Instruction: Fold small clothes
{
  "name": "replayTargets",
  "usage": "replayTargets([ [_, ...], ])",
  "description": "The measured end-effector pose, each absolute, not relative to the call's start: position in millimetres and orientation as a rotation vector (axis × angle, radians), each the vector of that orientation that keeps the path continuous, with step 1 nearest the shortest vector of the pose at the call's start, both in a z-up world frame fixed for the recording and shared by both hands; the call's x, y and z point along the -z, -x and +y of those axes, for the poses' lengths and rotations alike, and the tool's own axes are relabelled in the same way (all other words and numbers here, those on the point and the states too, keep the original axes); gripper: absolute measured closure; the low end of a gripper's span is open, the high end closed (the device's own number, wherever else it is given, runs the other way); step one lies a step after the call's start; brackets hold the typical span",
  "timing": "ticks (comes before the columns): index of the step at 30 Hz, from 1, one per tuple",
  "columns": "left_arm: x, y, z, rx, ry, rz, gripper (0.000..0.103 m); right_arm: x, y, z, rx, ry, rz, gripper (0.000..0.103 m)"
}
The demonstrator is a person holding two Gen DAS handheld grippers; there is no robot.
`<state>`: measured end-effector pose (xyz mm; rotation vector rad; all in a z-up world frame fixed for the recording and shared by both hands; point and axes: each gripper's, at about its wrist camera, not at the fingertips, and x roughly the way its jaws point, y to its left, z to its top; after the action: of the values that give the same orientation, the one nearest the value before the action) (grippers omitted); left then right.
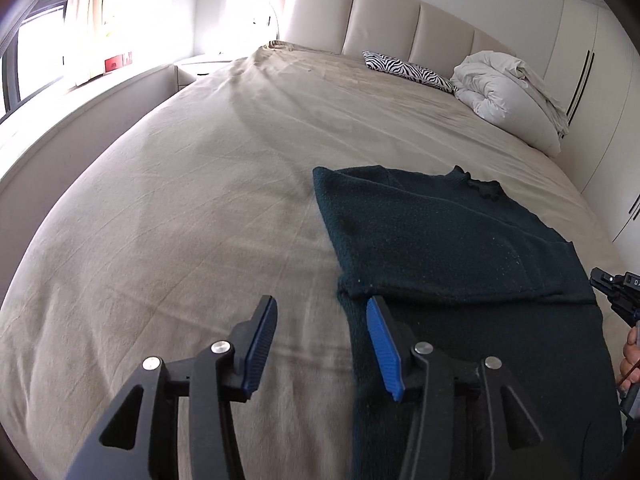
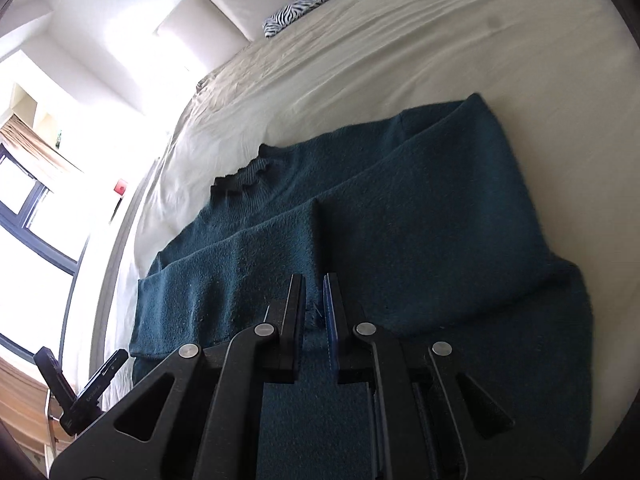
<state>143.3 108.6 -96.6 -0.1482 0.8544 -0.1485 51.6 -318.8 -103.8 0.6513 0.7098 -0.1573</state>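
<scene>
A dark teal knitted sweater (image 1: 440, 240) (image 2: 400, 220) lies flat on the beige bed sheet (image 1: 180, 220), collar toward the headboard and both sleeves folded across its body. My left gripper (image 1: 322, 302) hovers open over the sweater's left edge with nothing between its blue pads; in the right wrist view it (image 2: 80, 380) shows at the lower left. My right gripper (image 2: 314, 278) sits over the middle of the sweater, its jaws almost together with only a thin slit and a wisp of teal fibre in it. In the left wrist view it (image 1: 612, 284) shows at the right edge, held by a hand (image 1: 632, 356).
A zebra-print pillow (image 1: 408, 70) and a bundled white duvet (image 1: 508, 92) lie by the padded headboard (image 1: 380, 12). Wardrobe doors (image 1: 592, 100) stand to the right of the bed. A bright window (image 1: 36, 52) and a low ledge run along the left side.
</scene>
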Motion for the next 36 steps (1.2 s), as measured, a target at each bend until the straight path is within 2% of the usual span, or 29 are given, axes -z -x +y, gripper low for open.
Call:
replayTargets([
  [1, 95.7, -129.3, 112.2, 0.171, 0.17, 0.863, 0.047, 96.9, -38.1, -317.7, 0.176, -0.624, 0.69, 0.086],
  [2, 95.2, -115.9, 115.5, 0.2, 0.185, 0.874, 0.042, 90.4, -23.3, -316.1, 0.191, -0.601, 0.672, 0.075],
  [3, 95.2, -102.6, 118.0, 0.225, 0.194, 0.889, 0.039, 85.1, -7.5, -313.4, 0.203, -0.586, 0.654, 0.058],
  [5, 96.3, -74.2, 124.1, 0.267, 0.227, 0.916, 0.036, 74.6, 24.5, -310.5, 0.212, -0.559, 0.614, 0.044],
  [8, 100.5, -36.4, 132.6, 0.327, 0.296, 0.968, 0.034, 69.1, 68.9, -301.6, 0.205, -0.508, 0.616, 0.044],
  [13, 112.3, 15.5, 146.5, 0.345, 0.391, 1.05, 0.034, 85.9, 136.1, -301.6, 0.182, -0.599, 0.693, 0.044],
  [22, 124.3, 69.6, 138.5, 0.424, 0.437, 1.151, 0.036, 106.5, 202.8, -293.2, 0.177, -0.622, 0.764, 0.044],
  [25, 128.7, 71.0, 132.7, 0.43, 0.42, 1.179, 0.05, 109.1, 217.9, -299.0, 0.208, -0.633, 0.786, 0.044],
  [27, 130.9, 69.6, 132.2, 0.427, 0.424, 1.191, 0.063, 110.1, 231.6, -305.2, 0.24, -0.637, 0.801, 0.044],
  [29, 133.5, 67.1, 134.5, 0.421, 0.423, 1.207, 0.069, 110.1, 244.7, -316.1, 0.276, -0.645, 0.814, 0.044],
  [36, 136.1, 62.0, 132.7, 0.429, 0.406, 1.231, 0.066, 126.8, 270.5, -339.9, 0.272, -0.727, 0.929, 0.044],
])
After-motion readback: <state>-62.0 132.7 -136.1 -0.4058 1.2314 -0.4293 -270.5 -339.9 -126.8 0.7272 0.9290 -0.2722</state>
